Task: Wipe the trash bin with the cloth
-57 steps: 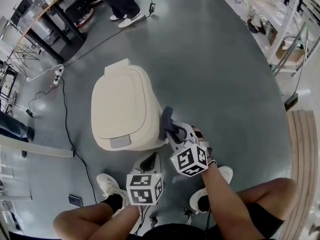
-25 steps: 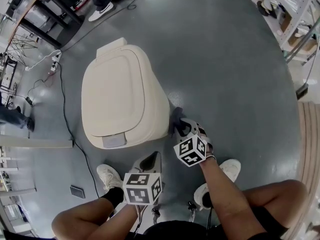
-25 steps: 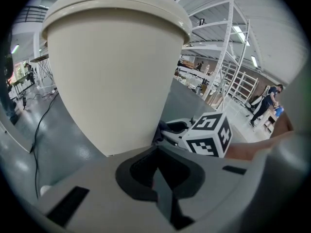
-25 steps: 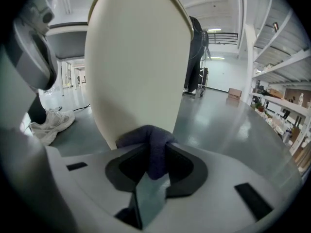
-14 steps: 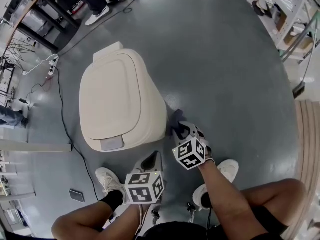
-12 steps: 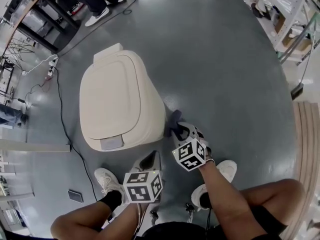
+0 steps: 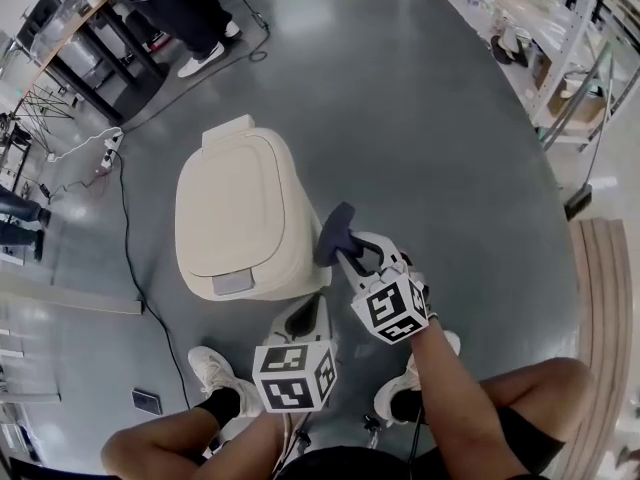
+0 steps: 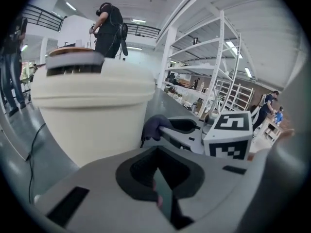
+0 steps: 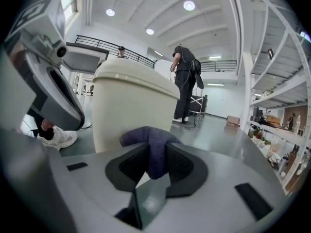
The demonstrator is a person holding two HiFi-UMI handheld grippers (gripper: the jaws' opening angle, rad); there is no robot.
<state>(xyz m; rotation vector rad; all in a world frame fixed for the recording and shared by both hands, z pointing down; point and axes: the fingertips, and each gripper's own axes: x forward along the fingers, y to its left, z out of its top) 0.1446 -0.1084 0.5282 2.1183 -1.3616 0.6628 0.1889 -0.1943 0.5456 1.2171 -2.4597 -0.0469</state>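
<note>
Bin [image 7: 240,208] stands on grey floor [image 7: 450,168], lid closed. Right gripper [image 7: 342,246] clamps dark cloth [image 7: 334,230] at bin's right side, high up near the lid rim. Left gripper [image 7: 306,318] is low, just beside bin's front right corner. Wearer's white shoes [image 7: 212,366] are near the bin's front. Cable [image 7: 128,228] runs left of bin. Shelving [image 7: 560,58] is far right.

Camera positions
Head view looked steeply down on the bin [image 7: 235,208]; both gripper views sat low, close, facing its side wall.
</note>
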